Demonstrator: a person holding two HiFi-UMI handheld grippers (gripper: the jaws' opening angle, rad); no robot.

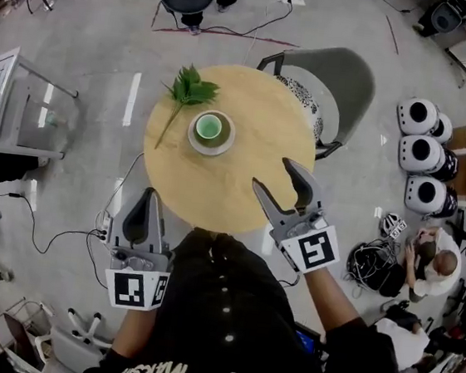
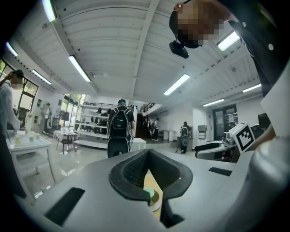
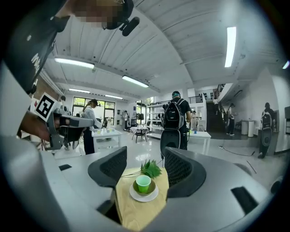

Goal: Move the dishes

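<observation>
Barely begun: green cup on its saucer untouched at centre of the table, beside a leafy sprig; right gripper wide, empty, over the near edge; left gripper closed, empty, off the table; whole move pending.

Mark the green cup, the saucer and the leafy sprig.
green cup [image 3: 143,183], right gripper view, its side wall.
saucer [image 3: 144,198], right gripper view, its near white rim.
leafy sprig [image 1: 192,87], head view, its leaves.
</observation>
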